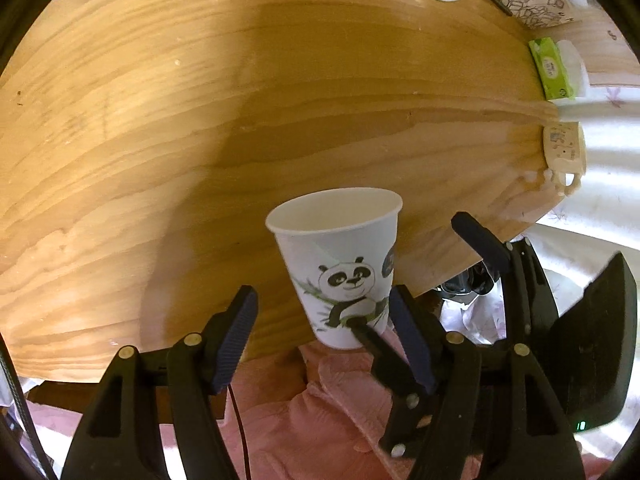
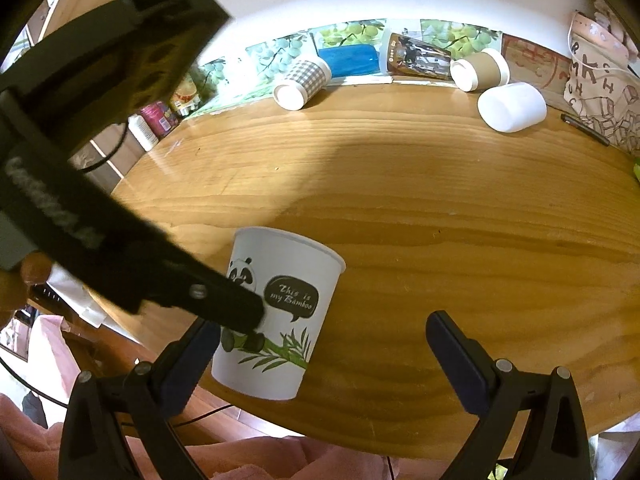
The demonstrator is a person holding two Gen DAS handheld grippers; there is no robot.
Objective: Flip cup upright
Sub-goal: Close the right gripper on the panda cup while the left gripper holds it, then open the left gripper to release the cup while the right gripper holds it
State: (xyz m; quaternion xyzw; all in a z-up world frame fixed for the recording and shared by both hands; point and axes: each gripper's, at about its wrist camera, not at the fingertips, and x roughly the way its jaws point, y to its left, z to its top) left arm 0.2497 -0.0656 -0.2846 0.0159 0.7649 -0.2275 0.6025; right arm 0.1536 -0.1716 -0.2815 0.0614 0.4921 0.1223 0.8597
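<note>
A white paper cup with a panda print (image 1: 344,268) stands upright near the front edge of the round wooden table (image 1: 160,140), mouth up. It also shows in the right wrist view (image 2: 280,312). My left gripper (image 1: 324,336) is open, its fingers either side of the cup's lower part, the right fingertip close to the cup. My right gripper (image 2: 324,344) is open; its left finger is by the cup, its right finger well clear. The right gripper's fingers (image 1: 480,240) show in the left wrist view beside the cup.
Several cups lie on their sides at the far edge: a checked cup (image 2: 304,80), a brown cup (image 2: 480,68) and a white cup (image 2: 512,106). A blue box (image 2: 348,60), a printed bag (image 2: 600,100) and a green tissue pack (image 1: 550,68) sit at the rim.
</note>
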